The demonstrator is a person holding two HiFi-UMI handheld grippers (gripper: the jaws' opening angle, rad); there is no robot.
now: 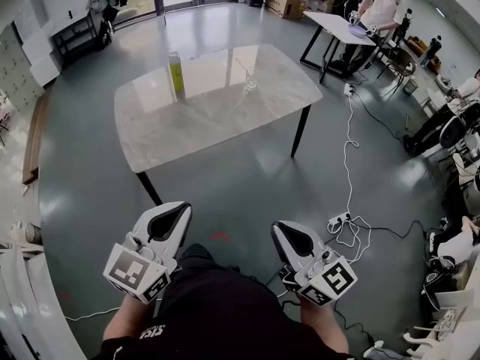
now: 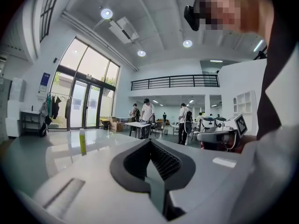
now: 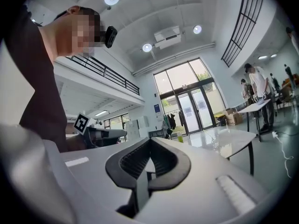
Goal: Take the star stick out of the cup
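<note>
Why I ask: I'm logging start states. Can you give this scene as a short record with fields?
table: pale stone-look top, across the floor from the person
cup: clear, upright on the table's right part
star stick: thin stick standing in the cup; star too small to tell
bottle: tall, yellow-green, upright, left of the cup, apart from it
left tool: low at the person's waist, jaws together, empty
right tool: low at the waist, jaws together, empty
task: not begun
</note>
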